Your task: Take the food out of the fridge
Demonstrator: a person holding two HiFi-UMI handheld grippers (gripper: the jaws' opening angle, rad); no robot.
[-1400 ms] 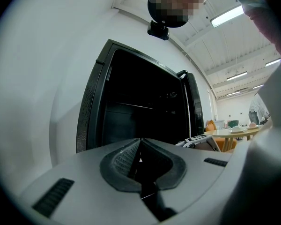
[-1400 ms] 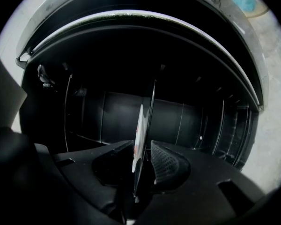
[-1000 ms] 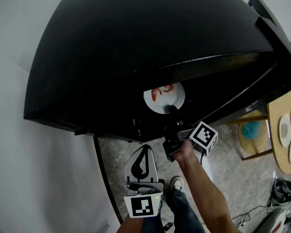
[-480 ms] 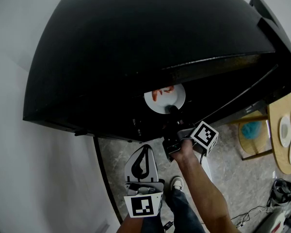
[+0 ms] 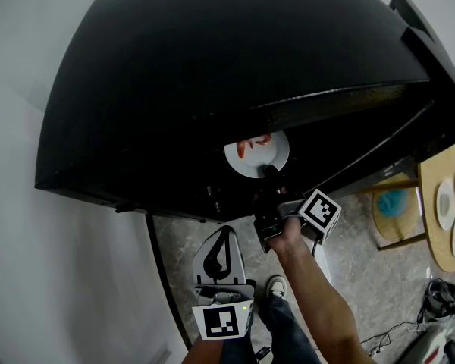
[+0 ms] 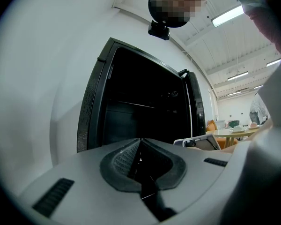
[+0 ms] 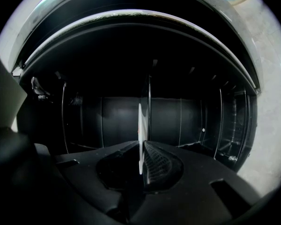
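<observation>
Right hand-held gripper (image 5: 270, 174): jaws just closing, clamped on near rim of plate (image 5: 258, 159), which shows edge-on between pads (image 7: 152, 161). Plate with reddish food (image 5: 252, 142) inside dark fridge (image 5: 212, 74), not yet out. Left hand-held gripper (image 5: 221, 255): clenched, empty, near side, outside fridge. Grasp looks made; pull-out likely next.

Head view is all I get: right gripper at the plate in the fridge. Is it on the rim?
Observer: Yes. In the right gripper view the plate stands edge-on between the pads of the right gripper, which have just been closing onto its rim.
Operator: Left gripper?
Observer: Left gripper view shows the left gripper with jaws together, nothing between them.
Operator: Pointing where?
Observer: At the fridge, its open, dark interior.
</observation>
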